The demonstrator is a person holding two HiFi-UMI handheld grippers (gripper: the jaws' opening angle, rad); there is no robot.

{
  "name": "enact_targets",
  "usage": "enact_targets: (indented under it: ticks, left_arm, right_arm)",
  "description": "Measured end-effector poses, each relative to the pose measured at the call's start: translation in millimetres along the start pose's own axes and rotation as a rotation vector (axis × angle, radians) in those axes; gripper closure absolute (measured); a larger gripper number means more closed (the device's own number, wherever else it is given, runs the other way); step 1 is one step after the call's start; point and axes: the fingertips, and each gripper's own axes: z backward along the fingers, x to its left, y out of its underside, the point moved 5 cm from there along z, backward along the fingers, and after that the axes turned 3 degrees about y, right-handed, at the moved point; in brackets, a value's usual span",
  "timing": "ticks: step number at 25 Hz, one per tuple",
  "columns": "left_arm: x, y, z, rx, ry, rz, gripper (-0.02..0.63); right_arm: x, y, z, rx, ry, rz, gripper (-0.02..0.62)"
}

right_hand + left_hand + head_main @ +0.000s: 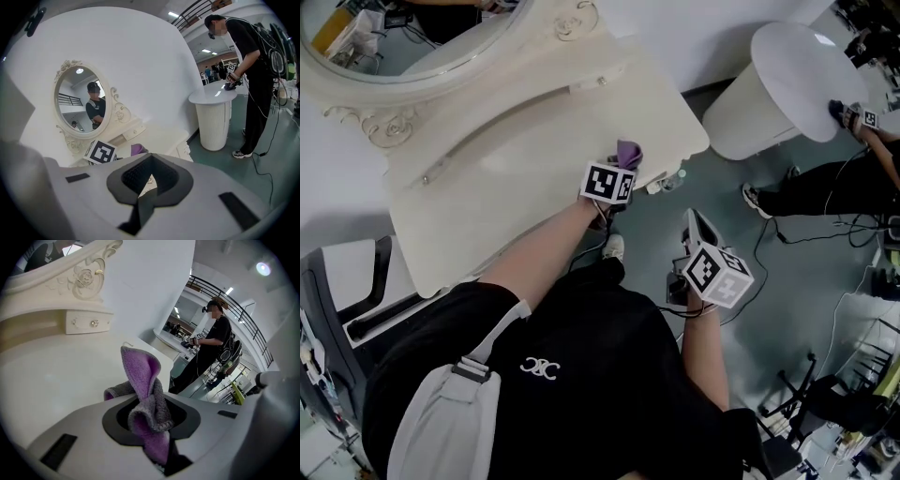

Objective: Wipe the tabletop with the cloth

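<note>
A purple cloth (143,390) is bunched up and pinched in my left gripper (150,425), which is shut on it. In the head view the cloth (628,153) sticks up near the front right corner of the cream dressing table (525,159), just beyond the left gripper (614,173). It seems to hang just above the tabletop; contact cannot be told. My right gripper (694,230) hangs off the table over the floor, to the right of the left one. Its jaws (147,187) are shut with nothing between them. The cloth (138,149) also shows from there.
An oval mirror (412,37) stands at the back of the dressing table, with a small drawer (86,323) beneath it. A white round pedestal table (787,80) stands to the right, with another person (248,70) beside it. Cables (825,225) trail over the green floor.
</note>
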Motion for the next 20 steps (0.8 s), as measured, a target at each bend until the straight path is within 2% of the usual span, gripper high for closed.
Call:
enact_targets:
  ticks: [10, 16, 20]
  left_arm:
    - [-60.3, -47.7, -88.2, 0.076, 0.124, -0.042, 0.511]
    - [-79.8, -60.5, -118.9, 0.116, 0.173, -0.051, 0.511]
    - [-92.5, -72.2, -137.5, 0.140, 0.178, -0.145, 0.511]
  right_arm:
    - [-61.5, -56.3, -16.5, -0.030, 0.071, -0.015, 0.583]
    - [-88.8, -65.5, -19.6, -0.037, 0.108, -0.064, 0.583]
    - [-98.5, -79.0, -37.9, -0.027, 0.088, -0.050, 0.583]
